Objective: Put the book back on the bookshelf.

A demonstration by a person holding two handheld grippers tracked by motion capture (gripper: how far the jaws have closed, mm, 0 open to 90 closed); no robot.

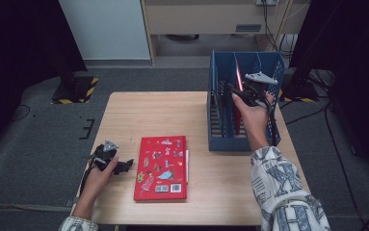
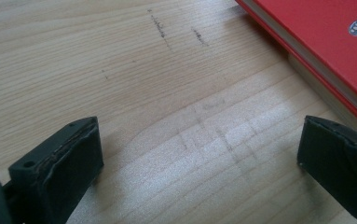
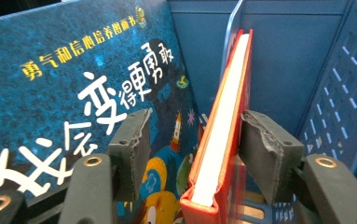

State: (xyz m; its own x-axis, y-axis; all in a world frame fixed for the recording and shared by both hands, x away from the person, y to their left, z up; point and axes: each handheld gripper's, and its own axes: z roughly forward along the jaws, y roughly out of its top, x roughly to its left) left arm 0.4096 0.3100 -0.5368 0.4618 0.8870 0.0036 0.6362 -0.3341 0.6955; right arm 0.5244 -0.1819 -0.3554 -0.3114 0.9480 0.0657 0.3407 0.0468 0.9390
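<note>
Two red books are in play: one stands in the blue rack point(image 1: 220, 139) at upper right, between the right claw's point(image 3: 192, 140) parted jaws; release it only once upright. Left claw point(image 2: 199, 163), wide open and empty, rests beside the flat book point(image 1: 162, 168) on the table point(image 1: 138, 115).

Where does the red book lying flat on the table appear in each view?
High view: the flat red book lies on the near middle of the table, just right of the left tongs.
Left gripper view: its corner sits upper right, past the open tongs.
Right gripper view: faces the blue rack and another, upright red book.
Shared landmark: the pale wooden table, in the high and left gripper views.
</note>
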